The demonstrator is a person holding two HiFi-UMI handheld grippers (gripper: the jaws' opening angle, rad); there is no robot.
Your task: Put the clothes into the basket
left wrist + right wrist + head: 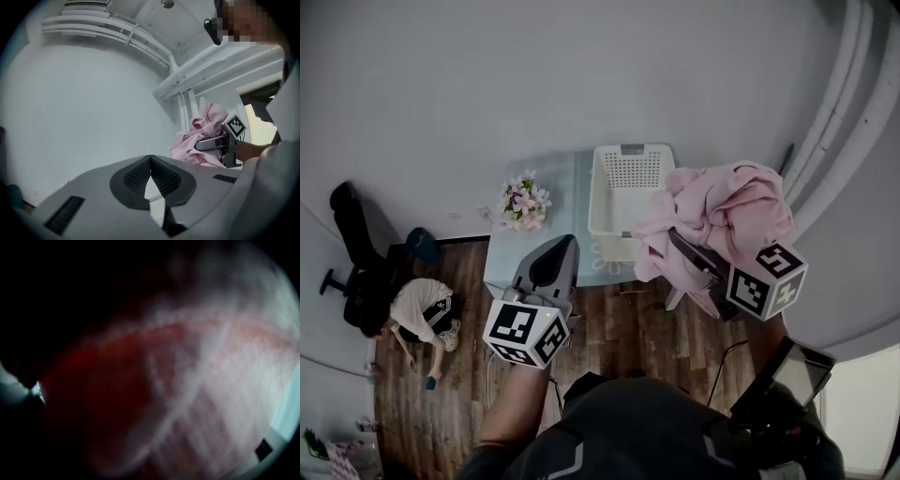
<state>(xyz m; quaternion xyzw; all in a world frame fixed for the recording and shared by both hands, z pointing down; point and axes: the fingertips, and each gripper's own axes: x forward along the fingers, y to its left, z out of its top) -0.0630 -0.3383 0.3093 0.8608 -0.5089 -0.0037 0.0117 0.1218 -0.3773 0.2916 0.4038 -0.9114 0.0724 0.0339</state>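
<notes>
A white slatted basket stands on a pale blue table. My right gripper holds a bunched pink garment up in the air, just right of the basket and over its near right corner. The left gripper view shows the same pink garment draped over the right gripper. In the right gripper view, pink cloth fills the picture and hides the jaws. My left gripper points toward the table's near edge, shut and empty; its pads meet at the tip.
A pot of pink and white flowers sits on the table left of the basket. On the wood floor at left a person crouches beside a black office chair. A white wall lies behind the table.
</notes>
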